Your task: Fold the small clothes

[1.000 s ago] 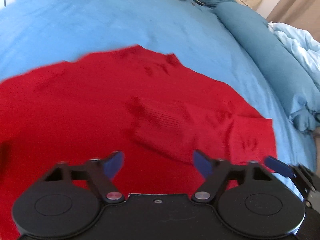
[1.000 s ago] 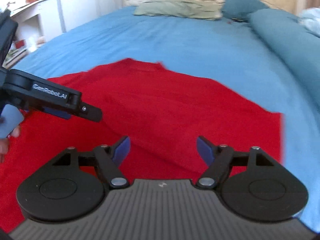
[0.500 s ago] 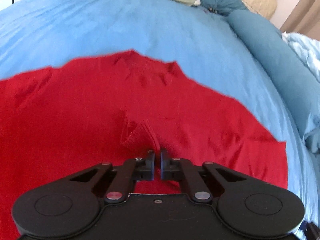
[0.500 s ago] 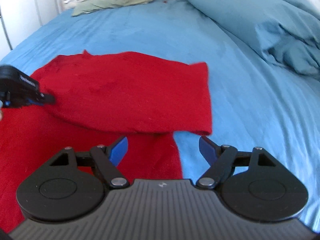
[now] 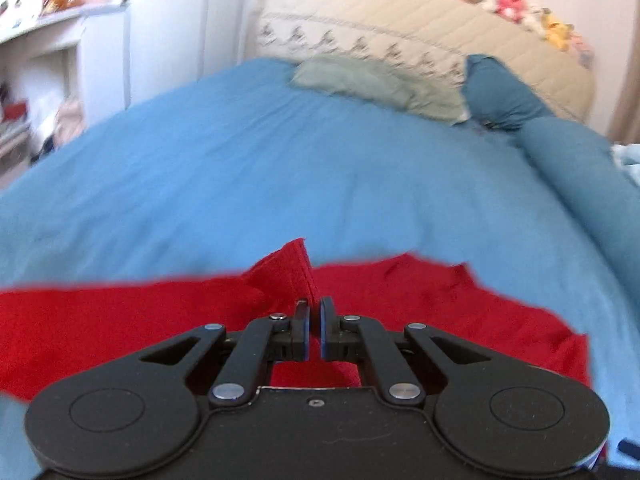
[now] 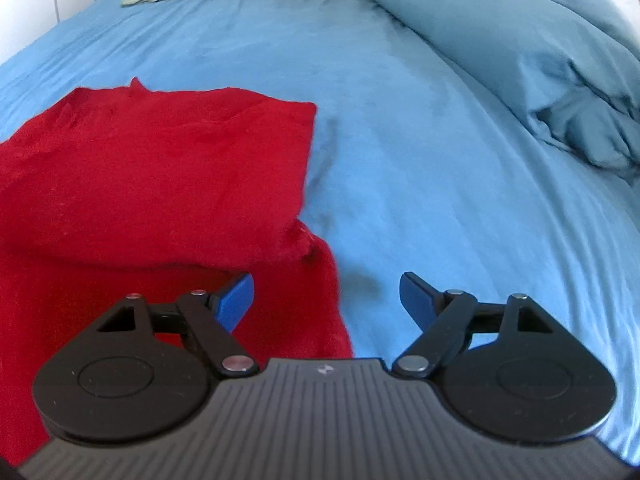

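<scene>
A red knit garment [image 5: 100, 320] lies on the blue bed sheet [image 5: 280, 160]. My left gripper [image 5: 314, 312] is shut on a ribbed edge of the garment [image 5: 292, 268], which stands up in a peak above the fingertips. In the right wrist view the red garment [image 6: 140, 168] lies partly folded, with one layer over another at the left. My right gripper [image 6: 326, 294] is open and empty, low over the garment's right edge and the bare sheet [image 6: 440, 160].
A green pillow [image 5: 360, 80] and a beige patterned pillow [image 5: 420, 32] lie at the head of the bed. A teal bolster [image 5: 580, 168] and rumpled light blue duvet [image 6: 540, 60] lie along the right. White furniture [image 5: 60, 60] stands at the left.
My left gripper closed on the garment's ribbed edge and has lifted it, tilting up toward the headboard. My right gripper swung right to the garment's right edge and stays open.
</scene>
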Action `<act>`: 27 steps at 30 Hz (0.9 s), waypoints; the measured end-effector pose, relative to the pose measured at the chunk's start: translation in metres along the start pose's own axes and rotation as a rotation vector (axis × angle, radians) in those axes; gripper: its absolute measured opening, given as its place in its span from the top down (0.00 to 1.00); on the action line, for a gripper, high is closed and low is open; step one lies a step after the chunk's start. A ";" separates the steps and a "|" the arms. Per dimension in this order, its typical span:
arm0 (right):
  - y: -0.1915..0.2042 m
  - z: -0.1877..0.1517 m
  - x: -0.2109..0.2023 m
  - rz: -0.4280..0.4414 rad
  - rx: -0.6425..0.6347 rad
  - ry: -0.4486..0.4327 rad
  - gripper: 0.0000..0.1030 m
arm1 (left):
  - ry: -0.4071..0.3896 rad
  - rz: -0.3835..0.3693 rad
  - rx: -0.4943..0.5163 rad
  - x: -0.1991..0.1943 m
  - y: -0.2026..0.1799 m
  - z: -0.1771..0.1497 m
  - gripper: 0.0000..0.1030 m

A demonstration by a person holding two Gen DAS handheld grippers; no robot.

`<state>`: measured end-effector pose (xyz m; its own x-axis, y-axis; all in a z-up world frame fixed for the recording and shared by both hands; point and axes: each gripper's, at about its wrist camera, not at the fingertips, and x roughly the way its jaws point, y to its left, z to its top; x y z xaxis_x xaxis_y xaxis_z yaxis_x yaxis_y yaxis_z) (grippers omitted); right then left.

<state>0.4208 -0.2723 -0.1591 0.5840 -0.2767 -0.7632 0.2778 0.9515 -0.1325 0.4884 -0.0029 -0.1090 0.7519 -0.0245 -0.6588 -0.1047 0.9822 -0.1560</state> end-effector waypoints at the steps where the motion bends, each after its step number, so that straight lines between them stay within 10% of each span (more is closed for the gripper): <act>1: 0.002 0.001 0.003 -0.005 -0.006 -0.002 0.07 | 0.015 0.006 -0.019 0.003 0.008 -0.008 0.96; 10: -0.038 0.002 0.011 -0.073 0.088 0.022 0.06 | 0.092 0.018 -0.091 0.011 0.033 -0.046 0.94; 16: -0.041 0.006 -0.012 -0.059 0.035 0.009 0.05 | 0.134 0.133 -0.040 -0.010 0.040 -0.048 0.75; 20: -0.017 0.019 -0.039 0.063 0.004 -0.058 0.05 | 0.081 0.163 0.076 -0.034 0.033 -0.046 0.40; 27: 0.028 0.031 -0.011 0.215 -0.038 -0.050 0.05 | 0.084 0.027 0.227 -0.016 0.002 -0.045 0.33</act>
<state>0.4457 -0.2469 -0.1345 0.6639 -0.0721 -0.7444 0.1140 0.9935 0.0055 0.4467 -0.0093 -0.1317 0.6928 -0.0043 -0.7211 0.0325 0.9991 0.0253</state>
